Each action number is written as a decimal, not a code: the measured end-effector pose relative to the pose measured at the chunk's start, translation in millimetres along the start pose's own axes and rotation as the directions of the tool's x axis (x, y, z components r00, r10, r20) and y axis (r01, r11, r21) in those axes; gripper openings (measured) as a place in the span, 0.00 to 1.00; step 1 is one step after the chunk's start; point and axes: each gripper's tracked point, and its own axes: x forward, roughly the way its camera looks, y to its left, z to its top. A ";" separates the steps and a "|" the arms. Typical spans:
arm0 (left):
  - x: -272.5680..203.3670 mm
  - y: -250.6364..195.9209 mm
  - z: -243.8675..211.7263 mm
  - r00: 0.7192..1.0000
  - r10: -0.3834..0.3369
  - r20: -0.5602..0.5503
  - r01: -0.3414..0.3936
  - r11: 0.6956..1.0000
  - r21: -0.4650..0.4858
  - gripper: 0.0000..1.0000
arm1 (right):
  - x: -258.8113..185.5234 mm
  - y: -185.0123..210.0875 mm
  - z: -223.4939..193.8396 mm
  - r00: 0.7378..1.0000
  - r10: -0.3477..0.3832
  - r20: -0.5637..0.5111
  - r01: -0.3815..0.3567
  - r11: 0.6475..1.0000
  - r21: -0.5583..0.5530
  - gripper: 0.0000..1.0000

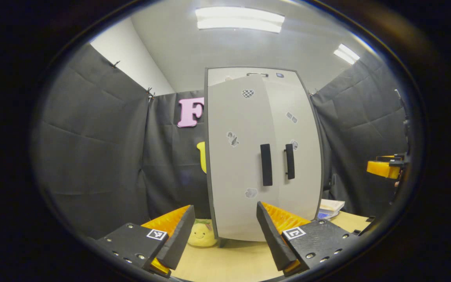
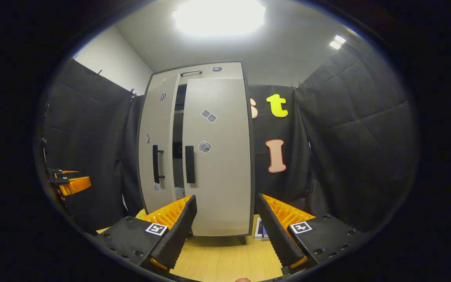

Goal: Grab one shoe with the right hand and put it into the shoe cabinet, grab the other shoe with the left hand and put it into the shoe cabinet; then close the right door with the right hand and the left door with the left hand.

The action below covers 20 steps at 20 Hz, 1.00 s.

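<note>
My left hand-held gripper point(image 1: 223, 231): released, fingers spread, nothing between, low over tabletop point(image 1: 229, 262). At 12 o'clock: shoe cabinet point(image 1: 262, 156) upright on tabletop. I see left door point(image 1: 235, 164) ajar, swung slightly outward; right door point(image 1: 298, 156) flush. Yellow plush toy point(image 1: 202, 234) at cabinet's foot, 11 o'clock. Books point(image 1: 329, 207) at 2 o'clock. My right hand-held gripper point(image 2: 225, 229): released, empty. Dark gap point(image 2: 178, 137) between doors in right gripper view. Shoes: cannot tell where.

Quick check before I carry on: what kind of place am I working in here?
Likely a staged recording booth, not a home: black cloth walls, a lone grey shoe cabinet standing on a wooden table, ceiling strip lights.
</note>
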 end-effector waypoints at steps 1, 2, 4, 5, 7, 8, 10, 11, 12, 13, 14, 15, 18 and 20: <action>1.8 -0.2 -0.3 1.000 -0.001 -0.003 0.001 1.000 0.002 0.90 | -0.3 0.0 0.0 1.000 -0.001 -0.002 0.001 1.000 0.000 0.98; 2.5 -0.9 -1.4 1.000 -0.002 -0.007 0.002 1.000 0.001 0.90 | -0.7 0.1 0.3 1.000 -0.002 -0.003 0.002 1.000 0.000 0.97; 3.5 -1.3 -2.9 1.000 -0.004 -0.012 0.004 1.000 -0.004 0.90 | -0.7 0.5 0.1 1.000 -0.006 -0.005 0.006 1.000 -0.002 0.92; 5.0 -1.5 -2.7 1.000 -0.004 -0.013 0.004 1.000 -0.005 0.90 | -0.4 0.9 0.7 1.000 -0.007 -0.003 0.007 1.000 -0.002 0.92; 6.8 -2.6 -2.2 1.000 -0.002 -0.011 0.002 1.000 -0.005 0.91 | 0.6 0.4 1.3 1.000 -0.010 -0.002 0.010 1.000 -0.005 0.97; 7.6 -2.9 -2.6 1.000 -0.002 -0.011 0.002 1.000 -0.005 0.91 | 0.7 0.3 2.0 1.000 -0.012 -0.002 0.012 1.000 -0.006 0.97; 6.0 -3.0 -2.2 1.000 0.000 -0.009 0.000 1.000 -0.003 0.91 | 1.0 0.3 1.9 1.000 -0.013 -0.002 0.013 1.000 -0.003 0.92; 6.2 -3.1 -2.6 1.000 0.002 -0.011 -0.002 1.000 0.000 0.91 | 1.5 1.0 2.7 1.000 -0.013 -0.001 0.013 1.000 0.000 0.97; 5.0 -3.4 -2.3 1.000 0.005 -0.012 -0.005 1.000 0.003 0.91 | 2.9 1.4 3.3 1.000 -0.013 -0.001 0.013 1.000 0.000 0.97; 6.6 -2.8 -2.1 1.000 0.007 -0.012 -0.007 1.000 0.003 0.91 | 3.3 1.7 3.5 1.000 -0.013 0.000 0.013 1.000 -0.004 0.97; 5.9 -3.0 -2.3 1.000 0.009 -0.012 -0.009 1.000 0.003 0.91 | 3.5 1.0 3.7 1.000 -0.014 0.001 0.014 1.000 -0.007 0.97; 5.7 -3.1 -1.2 1.000 0.010 -0.010 -0.010 1.000 0.002 0.91 | 3.3 0.6 4.8 1.000 -0.014 0.002 0.014 1.000 -0.010 0.97; 2.9 -4.0 1.4 1.000 0.015 -0.004 -0.015 1.000 0.003 0.91 | 3.4 -1.1 4.8 1.000 -0.015 0.004 0.015 1.000 -0.007 0.97; 3.1 -4.3 2.2 1.000 0.016 -0.001 -0.016 1.000 0.012 0.91 | 4.0 -2.4 3.9 1.000 -0.015 0.002 0.015 1.000 -0.005 0.97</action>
